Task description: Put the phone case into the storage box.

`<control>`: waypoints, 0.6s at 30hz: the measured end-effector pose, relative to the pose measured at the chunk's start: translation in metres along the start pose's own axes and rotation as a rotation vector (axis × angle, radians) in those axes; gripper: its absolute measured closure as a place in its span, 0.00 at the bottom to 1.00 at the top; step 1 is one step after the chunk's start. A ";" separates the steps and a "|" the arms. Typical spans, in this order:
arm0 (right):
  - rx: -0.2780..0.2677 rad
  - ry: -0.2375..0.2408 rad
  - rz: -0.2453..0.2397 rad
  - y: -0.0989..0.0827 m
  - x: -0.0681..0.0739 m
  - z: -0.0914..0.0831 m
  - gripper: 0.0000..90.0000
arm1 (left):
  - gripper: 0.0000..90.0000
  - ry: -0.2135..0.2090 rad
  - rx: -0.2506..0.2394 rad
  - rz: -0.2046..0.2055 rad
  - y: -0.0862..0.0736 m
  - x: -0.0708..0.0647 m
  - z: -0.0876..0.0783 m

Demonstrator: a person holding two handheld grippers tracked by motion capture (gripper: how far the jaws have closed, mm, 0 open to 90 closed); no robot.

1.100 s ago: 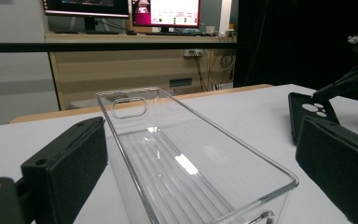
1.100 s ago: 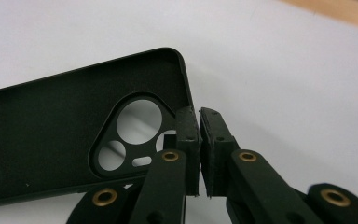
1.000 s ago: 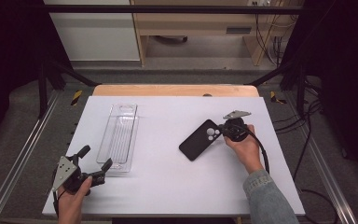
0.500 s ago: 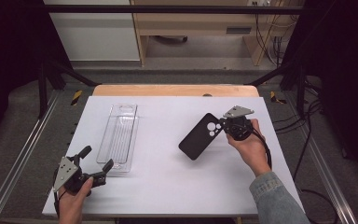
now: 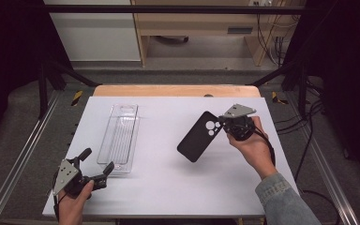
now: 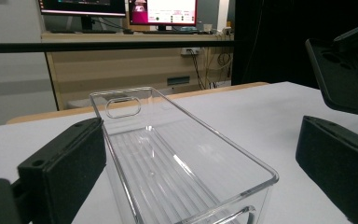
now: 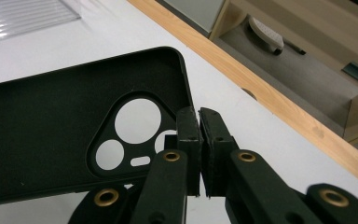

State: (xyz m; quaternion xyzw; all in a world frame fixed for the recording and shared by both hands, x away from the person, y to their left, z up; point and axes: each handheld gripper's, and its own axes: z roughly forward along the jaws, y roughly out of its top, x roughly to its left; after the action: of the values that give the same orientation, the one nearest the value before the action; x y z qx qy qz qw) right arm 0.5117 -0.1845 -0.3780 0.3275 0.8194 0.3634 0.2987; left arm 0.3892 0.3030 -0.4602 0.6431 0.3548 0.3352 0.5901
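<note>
A black phone case (image 5: 198,137) with camera cutouts hangs above the white table, tilted. My right gripper (image 5: 222,125) is shut on the edge of the case near its camera corner; in the right gripper view the two pads (image 7: 200,149) pinch the rim of the phone case (image 7: 51,135). A clear plastic tray (image 5: 119,136) lies lengthwise on the left half of the table. My left gripper (image 5: 97,168) rests at the tray's near end, open, and in the left gripper view its jaws stand on either side of the clear tray (image 6: 177,158) without touching it. The lifted phone case (image 6: 345,74) shows at the right there.
The white table top (image 5: 168,178) ends in a wooden strip (image 5: 178,90) at the far edge. Metal rails (image 5: 23,154) run along both sides. Cables (image 5: 309,136) hang off the right side. A wooden cabinet and monitors stand behind the table.
The right gripper has lifted the phone case off the table and carried it a little higher and to the right. The left gripper has stayed put by the tray.
</note>
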 end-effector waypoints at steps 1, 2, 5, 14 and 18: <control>-0.004 0.001 -0.004 0.000 0.001 -0.002 0.98 | 0.01 0.013 0.009 -0.007 0.000 -0.001 -0.002; -0.010 0.002 -0.005 0.000 0.001 -0.003 0.98 | 0.01 0.012 0.013 -0.006 0.001 -0.001 -0.003; -0.021 0.005 -0.012 0.001 0.003 -0.007 0.98 | 0.01 0.012 0.021 0.008 0.004 -0.004 -0.004; -0.032 0.015 -0.065 0.006 0.009 -0.007 0.98 | 0.01 -0.047 0.011 0.016 0.020 -0.013 0.002; -0.048 0.004 -0.077 0.011 0.006 -0.010 0.98 | 0.01 -0.062 0.041 0.028 0.034 -0.019 0.010</control>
State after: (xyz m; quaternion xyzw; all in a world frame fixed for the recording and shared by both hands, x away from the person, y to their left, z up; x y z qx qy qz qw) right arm 0.5040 -0.1778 -0.3651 0.2878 0.8230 0.3719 0.3186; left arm 0.3898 0.2801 -0.4274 0.6700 0.3339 0.3161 0.5828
